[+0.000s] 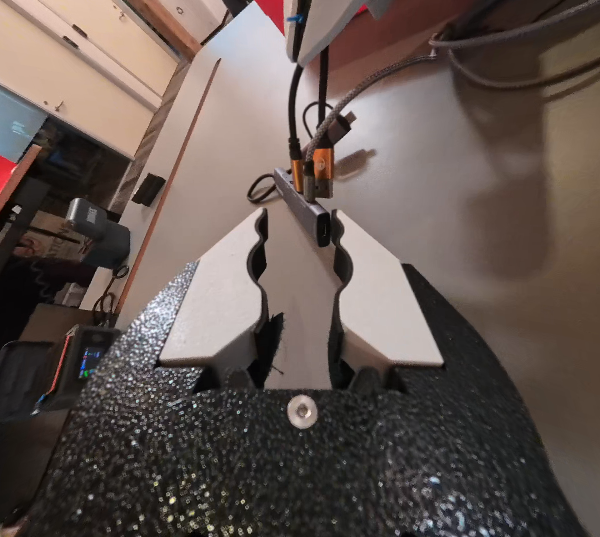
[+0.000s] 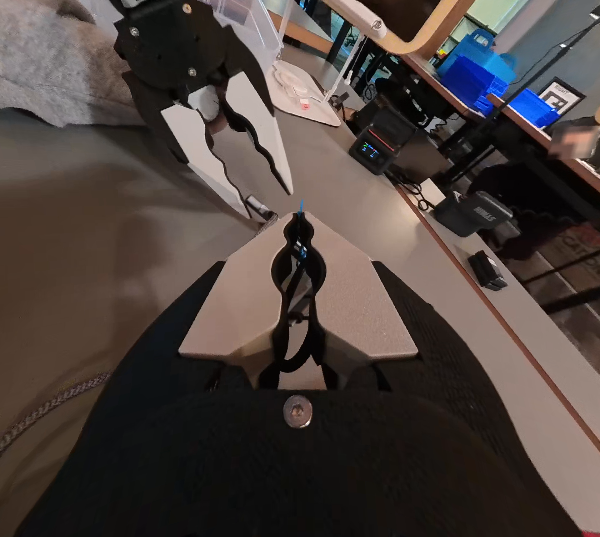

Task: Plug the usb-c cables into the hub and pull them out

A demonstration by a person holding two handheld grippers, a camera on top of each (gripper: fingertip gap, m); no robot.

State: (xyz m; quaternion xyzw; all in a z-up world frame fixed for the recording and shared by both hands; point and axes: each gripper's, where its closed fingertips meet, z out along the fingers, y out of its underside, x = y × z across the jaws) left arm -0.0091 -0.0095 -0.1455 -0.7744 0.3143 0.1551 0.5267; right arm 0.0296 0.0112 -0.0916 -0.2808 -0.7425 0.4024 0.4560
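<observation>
Slim grey metal USB hub point(image 1: 303, 207): lies flat on the pale grey table point(image 1: 406, 196), its near end with a dark port just beyond the tips of the left gripper point(image 1: 298, 222), close against the right-hand fingertip. Left gripper: white wavy-edged fingers spread apart, nothing between them. Black cables with orange-sleeved plugs point(image 1: 319, 169): hang plug-down onto the hub's top face; whether seated in ports cannot be told. Grey braided cable point(image 1: 337, 118): crosses them, its loose plug lifted clear of the table. Right gripper point(image 1: 302, 1): overhead, pinching the black cables, which carry a small blue tie point(image 1: 297, 19).

Right wrist view. Right gripper point(image 2: 300, 217): fingers closed on the black cables point(image 2: 297, 281), which run down the gap. Left gripper point(image 2: 269, 206): opposite, fingers parted, tips at the table. Hub point(image 2: 256, 204): only a small end shows beside one left fingertip.
</observation>
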